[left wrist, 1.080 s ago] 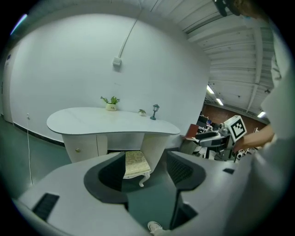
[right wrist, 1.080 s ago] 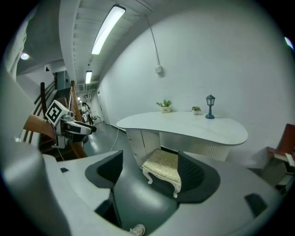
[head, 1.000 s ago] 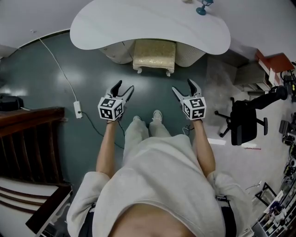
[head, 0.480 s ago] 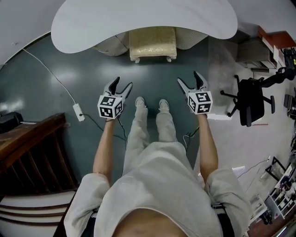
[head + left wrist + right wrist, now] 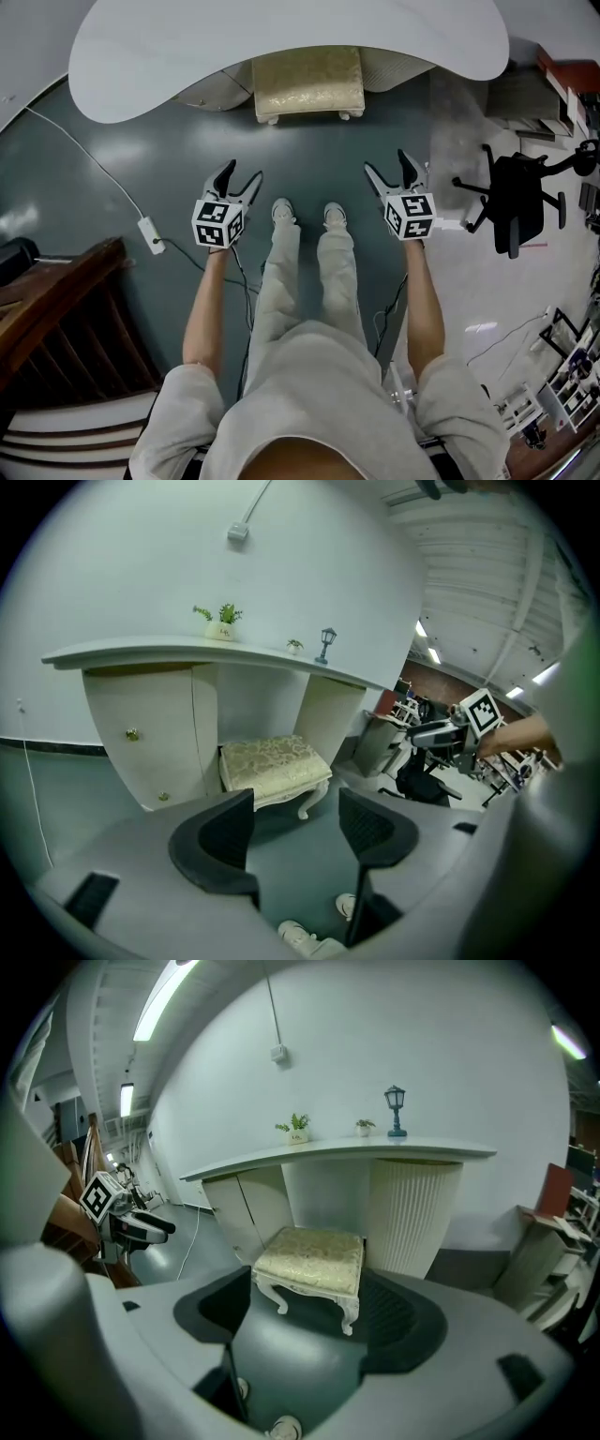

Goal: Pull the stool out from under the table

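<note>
The left gripper (image 5: 242, 172) is held with its jaws spread apart, and nothing is caught between them; only bare floor and the person's shoes (image 5: 284, 210) are seen through the gap. The right gripper (image 5: 387, 162) is likewise held wide open and empty. Both are tilted downward and kept level with each other, one on either side of the person's legs, with the shoes just inside and slightly behind the fingertips.

Ahead of both grippers, and roughly midway between their lines, the stool (image 5: 307, 82) is found well apart from either. Its rear part is tucked under the edge of the table (image 5: 169, 52), while its cushioned seat and white front legs are left showing. A small lamp (image 5: 396, 1110) and a potted plant (image 5: 298, 1127) are set on the tabletop beyond it.

Out to the left gripper's side, a white cable (image 5: 94, 159) is laid across the floor. To the right gripper's outer side, a black office chair (image 5: 520, 202) is seen.
</note>
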### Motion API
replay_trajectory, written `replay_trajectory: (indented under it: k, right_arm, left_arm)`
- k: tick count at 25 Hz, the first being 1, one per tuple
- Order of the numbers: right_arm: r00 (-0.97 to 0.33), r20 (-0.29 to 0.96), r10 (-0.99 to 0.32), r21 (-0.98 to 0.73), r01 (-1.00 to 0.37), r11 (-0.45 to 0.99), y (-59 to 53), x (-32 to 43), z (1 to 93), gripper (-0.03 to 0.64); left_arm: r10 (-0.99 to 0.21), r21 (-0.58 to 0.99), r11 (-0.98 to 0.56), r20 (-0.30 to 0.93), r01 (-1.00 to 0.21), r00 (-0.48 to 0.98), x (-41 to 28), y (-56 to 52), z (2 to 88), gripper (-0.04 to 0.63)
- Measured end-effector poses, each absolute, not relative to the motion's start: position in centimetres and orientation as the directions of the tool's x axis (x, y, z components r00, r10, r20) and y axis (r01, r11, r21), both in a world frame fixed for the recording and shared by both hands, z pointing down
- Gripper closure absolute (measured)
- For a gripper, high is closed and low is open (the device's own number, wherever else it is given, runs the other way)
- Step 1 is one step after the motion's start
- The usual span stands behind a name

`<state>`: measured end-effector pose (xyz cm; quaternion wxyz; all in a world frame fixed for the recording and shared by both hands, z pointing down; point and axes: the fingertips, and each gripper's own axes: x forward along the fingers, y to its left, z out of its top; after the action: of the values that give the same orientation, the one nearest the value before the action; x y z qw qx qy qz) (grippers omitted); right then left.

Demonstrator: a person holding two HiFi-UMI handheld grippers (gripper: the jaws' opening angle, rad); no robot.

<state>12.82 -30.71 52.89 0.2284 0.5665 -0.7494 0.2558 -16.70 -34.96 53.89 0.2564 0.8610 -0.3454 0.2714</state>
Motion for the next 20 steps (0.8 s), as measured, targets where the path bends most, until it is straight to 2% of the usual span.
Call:
replay_trajectory:
  k: [20]
  right_arm:
    - [-0.255,0.668,-0.699,-0.152,-0.966,0.208,-33.6,14.8,75.1,0.267]
  left_arm:
    - [-0.465,0.224,-0.615,0.671,-0.756,0.578,-16.6,-39.4,75.7,0.33]
